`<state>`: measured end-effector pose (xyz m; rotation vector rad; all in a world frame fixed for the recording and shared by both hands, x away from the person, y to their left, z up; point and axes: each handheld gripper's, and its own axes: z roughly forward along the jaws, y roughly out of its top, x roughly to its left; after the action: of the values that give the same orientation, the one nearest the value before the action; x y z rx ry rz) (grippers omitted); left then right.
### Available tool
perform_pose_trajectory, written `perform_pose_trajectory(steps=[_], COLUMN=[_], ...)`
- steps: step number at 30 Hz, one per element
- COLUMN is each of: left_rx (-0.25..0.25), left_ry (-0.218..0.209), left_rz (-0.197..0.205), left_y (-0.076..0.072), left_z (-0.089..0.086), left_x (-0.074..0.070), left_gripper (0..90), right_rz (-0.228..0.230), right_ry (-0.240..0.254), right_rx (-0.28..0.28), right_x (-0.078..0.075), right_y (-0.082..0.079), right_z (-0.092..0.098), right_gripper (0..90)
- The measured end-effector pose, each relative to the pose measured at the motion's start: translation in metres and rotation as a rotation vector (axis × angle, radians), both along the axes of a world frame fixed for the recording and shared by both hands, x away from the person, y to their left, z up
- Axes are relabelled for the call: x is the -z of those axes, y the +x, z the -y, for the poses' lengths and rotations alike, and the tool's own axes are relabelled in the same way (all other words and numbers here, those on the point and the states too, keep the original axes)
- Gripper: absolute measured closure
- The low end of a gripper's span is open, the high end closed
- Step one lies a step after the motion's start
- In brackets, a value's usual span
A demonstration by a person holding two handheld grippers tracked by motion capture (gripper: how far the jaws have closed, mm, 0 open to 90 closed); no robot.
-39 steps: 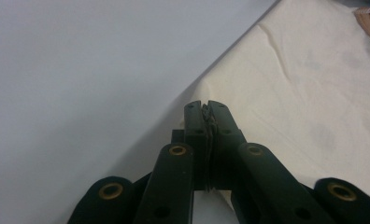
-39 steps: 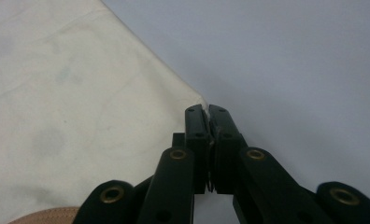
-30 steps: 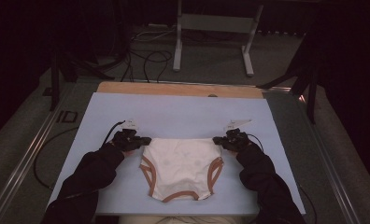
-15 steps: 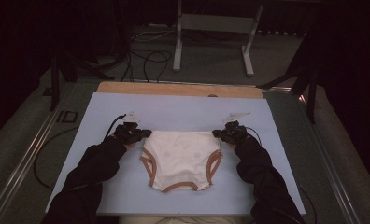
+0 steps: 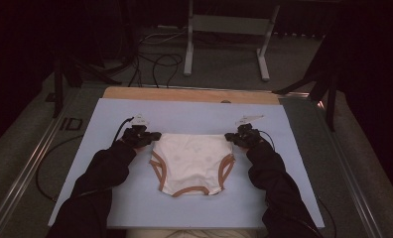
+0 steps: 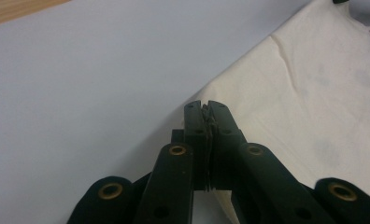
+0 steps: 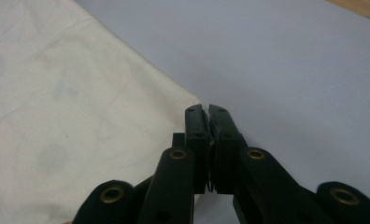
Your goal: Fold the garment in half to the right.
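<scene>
I have a pair of cream underpants (image 5: 190,161) with tan trim lying flat on the pale blue sheet (image 5: 194,116) that covers the tabltop, roughly in the middle and a little toward my near side. The waistband is the far edge, the leg openings point back at me.

My left gripper (image 5: 154,135) has its fingers (image 6: 195,122) pressed together on the left corner of the waistband; in the left gripper view the cream cloth is pinched between them at the garment's corner. My right gripper (image 5: 230,137) does the same at the right corner, its fingers (image 7: 222,123) pinching the cloth's edge. The waistband runs fairly straight between the two.

Beyond the sheet's far edge a strip of bare wood (image 5: 184,94) shows.
</scene>
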<state>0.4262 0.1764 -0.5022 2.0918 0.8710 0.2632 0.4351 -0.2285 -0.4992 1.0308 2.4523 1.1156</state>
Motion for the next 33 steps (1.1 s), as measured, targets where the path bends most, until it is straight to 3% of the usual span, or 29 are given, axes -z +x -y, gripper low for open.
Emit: perform_pose_trajectory(steps=[11,33], left_rx=[-0.021,-0.061], left_ry=[-0.002,0.059], left_rz=[0.018,-0.036], left_y=[0.008,0.025], left_z=[0.001,0.011], left_x=[0.0,0.02], left_gripper=[89.1,88.7], right_rz=[0.013,-0.027], right_ry=[0.001,-0.007], right_rx=[0.024,0.074], right_x=[0.001,0.02], right_y=[0.008,0.027], right_z=[-0.002,-0.004], right_gripper=[88.0,87.3])
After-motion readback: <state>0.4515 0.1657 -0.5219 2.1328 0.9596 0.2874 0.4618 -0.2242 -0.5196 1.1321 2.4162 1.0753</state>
